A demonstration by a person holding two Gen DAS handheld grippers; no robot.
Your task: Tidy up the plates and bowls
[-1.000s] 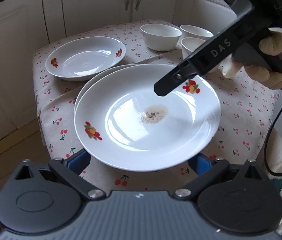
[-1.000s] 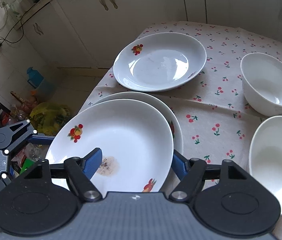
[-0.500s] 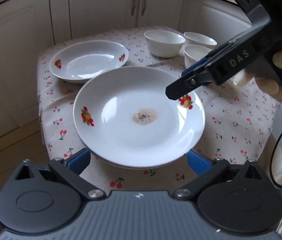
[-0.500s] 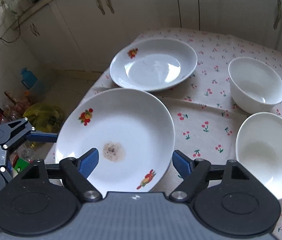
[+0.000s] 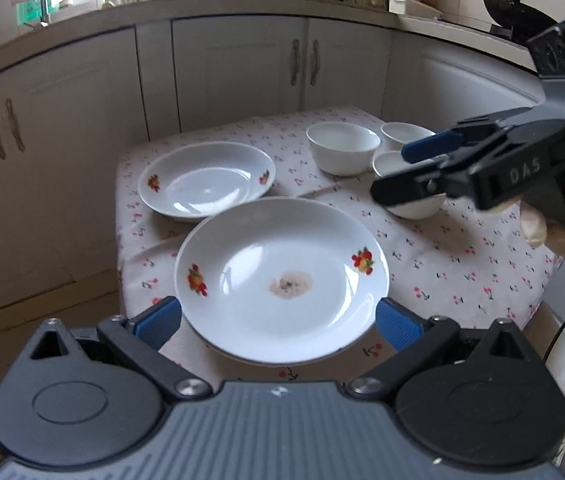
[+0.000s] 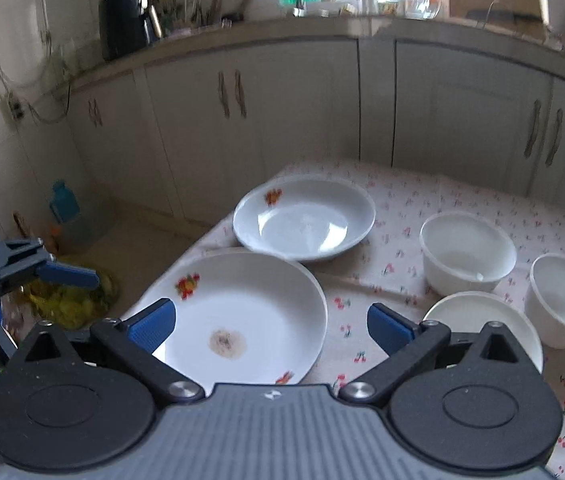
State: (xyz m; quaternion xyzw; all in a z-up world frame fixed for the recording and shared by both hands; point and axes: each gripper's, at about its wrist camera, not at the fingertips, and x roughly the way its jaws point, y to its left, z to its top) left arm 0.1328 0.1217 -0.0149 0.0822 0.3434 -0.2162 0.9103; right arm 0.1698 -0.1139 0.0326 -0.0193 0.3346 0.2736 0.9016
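We found both grippers released: the left gripper [image 5: 278, 320] nearest the stacked plate [image 5: 282, 280], the right gripper [image 6: 270, 326] jaws just opened, bowls [image 6: 468, 258] ahead-right.

Cherry-print tablecloth [image 5: 462, 252], cream cabinet doors [image 6: 266, 116], blue bottle on the floor [image 6: 64, 202], black appliance on the counter [image 6: 122, 24]
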